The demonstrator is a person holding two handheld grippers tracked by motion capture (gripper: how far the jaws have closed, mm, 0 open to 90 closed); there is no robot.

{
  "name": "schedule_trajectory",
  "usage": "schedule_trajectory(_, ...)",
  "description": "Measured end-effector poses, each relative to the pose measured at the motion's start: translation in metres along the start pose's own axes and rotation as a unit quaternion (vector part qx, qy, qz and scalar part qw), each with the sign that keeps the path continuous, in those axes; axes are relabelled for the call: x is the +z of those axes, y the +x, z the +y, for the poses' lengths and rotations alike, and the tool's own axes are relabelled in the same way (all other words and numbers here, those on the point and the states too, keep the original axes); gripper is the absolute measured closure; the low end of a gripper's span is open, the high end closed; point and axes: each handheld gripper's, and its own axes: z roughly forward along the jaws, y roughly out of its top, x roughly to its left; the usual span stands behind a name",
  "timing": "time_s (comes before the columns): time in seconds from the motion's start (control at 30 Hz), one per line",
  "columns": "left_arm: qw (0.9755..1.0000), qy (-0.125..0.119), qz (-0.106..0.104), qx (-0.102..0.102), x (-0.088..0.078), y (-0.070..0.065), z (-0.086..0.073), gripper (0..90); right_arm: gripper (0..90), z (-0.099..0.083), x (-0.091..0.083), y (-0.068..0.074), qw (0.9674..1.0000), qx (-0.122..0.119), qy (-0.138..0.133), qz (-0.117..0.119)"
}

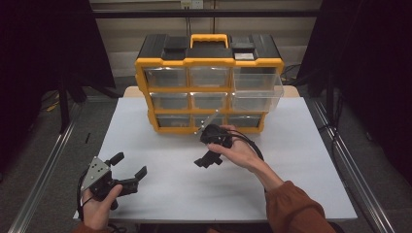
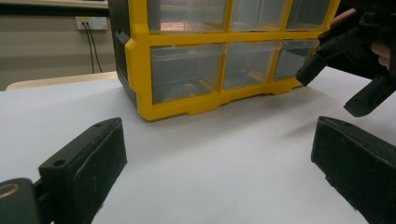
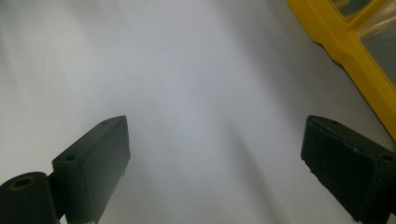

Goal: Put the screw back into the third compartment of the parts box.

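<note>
The drawer cabinet (image 1: 209, 90), yellow-framed with clear plastic drawers in three rows, stands at the far middle of the white bench (image 1: 145, 194); its upper right drawer (image 1: 256, 87) is pulled out toward the near side, while the others sit flush. Just in front of the cabinet's bottom row the right gripper (image 1: 210, 148) is held in the right hand (image 1: 239, 154), pointed down and to the left at bare bench, its jaws released and spread wide with nothing between them, as is seen in the right gripper view, where the cabinet's yellow base passes at the upper right. No small part is seen on the bench beneath it. The left gripper (image 1: 130, 165) is rested at the near left corner of the bench in the left hand (image 1: 99, 206), well apart from the cabinet, jaws likewise released and empty. If the open drawer is to be shut, it is judged that the right gripper should be raised to the drawer front and pressed squarely at its middle, so that the drawer is not skewed; the cabinet could be steadied by the left gripper against sliding.
</note>
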Motion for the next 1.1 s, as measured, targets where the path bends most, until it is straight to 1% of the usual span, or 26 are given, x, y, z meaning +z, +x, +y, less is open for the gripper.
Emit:
schedule_trajectory(0.03, 1.0, -0.001, 0.0, 0.0, 0.0, 0.0, 0.0, 3.3, 7.5, -0.003, 0.0, -0.001, 1.0, 0.004, -0.004, 0.001)
schedule_trajectory(0.07, 1.0, 0.0, 0.0, 0.001, 0.0, 0.0, 0.0, 3.3, 7.6, -0.006, 0.0, -0.001, 0.9999, 0.003, -0.014, 0.003)
schedule_trajectory(0.1, 1.0, 0.0, 0.0, 0.001, 0.0, 0.0, 0.0, 3.3, 7.4, -0.011, -0.001, -0.002, 0.9996, -0.002, -0.026, 0.01)
schedule_trajectory(0.13, 1.0, -0.001, 0.0, 0.001, 0.0, 0.0, 0.0, 3.2, 7.1, -0.015, -0.001, -0.002, 0.9993, -0.001, -0.035, 0.015)
schedule_trajectory(0.23, 1.0, -0.002, 0.0, -0.001, 0.0, -0.001, 0.001, 3.1, 8.2, -0.028, -0.002, -0.002, 0.9984, 0.023, -0.052, 0.0)
schedule_trajectory(0.27, 1.0, -0.002, 0.001, 0.0, 0.0, -0.001, 0.001, 3.1, 8.0, -0.032, -0.002, -0.002, 0.9981, 0.024, -0.057, -0.004)
schedule_trajectory(0.33, 1.0, -0.002, 0.001, 0.002, -0.001, -0.001, 0.001, 3.1, 7.1, -0.042, -0.005, -0.002, 0.997, 0.031, -0.066, -0.024)
schedule_trajectory(0.37, 1.0, -0.003, 0.001, 0.002, -0.001, -0.001, 0.001, 3.1, 6.7, -0.045, -0.007, -0.002, 0.9966, 0.034, -0.069, -0.028)
schedule_trajectory(0.43, 1.0, -0.003, 0.001, 0.002, -0.001, -0.001, 0.001, 3.1, 5.9, -0.056, -0.014, -0.003, 0.9931, 0.049, -0.102, -0.032)
schedule_trajectory(0.47, 1.0, -0.003, 0.001, 0.001, -0.001, -0.001, 0.001, 3.1, 4.9, -0.061, -0.017, -0.004, 0.9917, 0.055, -0.112, -0.032)
schedule_trajectory(0.5, 1.0, -0.003, 0.001, 0.001, -0.001, -0.001, 0.001, 3.1, 4.4, -0.064, -0.019, -0.004, 0.9905, 0.061, -0.119, -0.03)
schedule_trajectory(0.53, 1.0, -0.003, 0.002, 0.001, -0.001, -0.001, 0.001, 3.1, 4.1, -0.069, -0.021, -0.004, 0.9886, 0.068, -0.13, -0.033)
schedule_trajectory(0.57, 1.0, -0.004, 0.001, 0.002, -0.001, -0.002, 0.001, 3.1, 4.1, -0.073, -0.023, -0.005, 0.9874, 0.07, -0.138, -0.034)
schedule_trajectory(0.6, 1.0, -0.004, 0.002, 0.002, -0.001, -0.002, 0.001, 3.1, 3.7, -0.079, -0.026, -0.005, 0.986, 0.075, -0.143, -0.041)
schedule_trajectory(0.7, 1.0, -0.004, 0.003, 0.001, -0.001, -0.001, 0.001, 3.1, 2.6, -0.091, -0.032, -0.006, 0.9822, 0.085, -0.161, -0.048)
schedule_trajectory(0.73, 1.0, -0.003, 0.003, 0.003, -0.001, -0.001, 0.001, 3.1, 2.8, -0.095, -0.035, -0.007, 0.9796, 0.092, -0.17, -0.055)
schedule_trajectory(0.77, 1.0, -0.003, 0.002, 0.003, -0.001, -0.001, 0.001, 3.1, 3.0, -0.098, -0.036, -0.007, 0.978, 0.097, -0.174, -0.061)
schedule_trajectory(0.8, 1.0, -0.003, 0.002, 0.004, -0.001, -0.001, 0.001, 3.1, 3.1, -0.103, -0.039, -0.007, 0.9754, 0.101, -0.184, -0.068)
schedule_trajectory(0.87, 1.0, -0.003, 0.002, 0.003, -0.001, -0.001, 0.001, 3.1, 3.1, -0.11, -0.042, -0.006, 0.9711, 0.105, -0.198, -0.082)
schedule_trajectory(0.9, 1.0, -0.003, 0.003, 0.001, -0.002, -0.002, 0.001, 3.1, 3.1, -0.114, -0.044, -0.006, 0.9695, 0.109, -0.202, -0.086)
schedule_trajectory(0.97, 1.0, -0.003, 0.003, 0.002, -0.002, -0.001, 0.001, 3.1, 2.6, -0.121, -0.048, -0.004, 0.9673, 0.107, -0.21, -0.094)
schedule_trajectory(1.03, 1.0, -0.003, 0.004, 0.001, -0.002, -0.001, 0.0, 3.1, 2.7, -0.131, -0.053, -0.003, 0.9638, 0.116, -0.214, -0.109)
schedule_trajectory(1.1, 1.0, -0.002, 0.004, 0.002, -0.002, -0.001, 0.0, 3.1, 2.7, -0.14, -0.058, -0.004, 0.9583, 0.123, -0.227, -0.123)
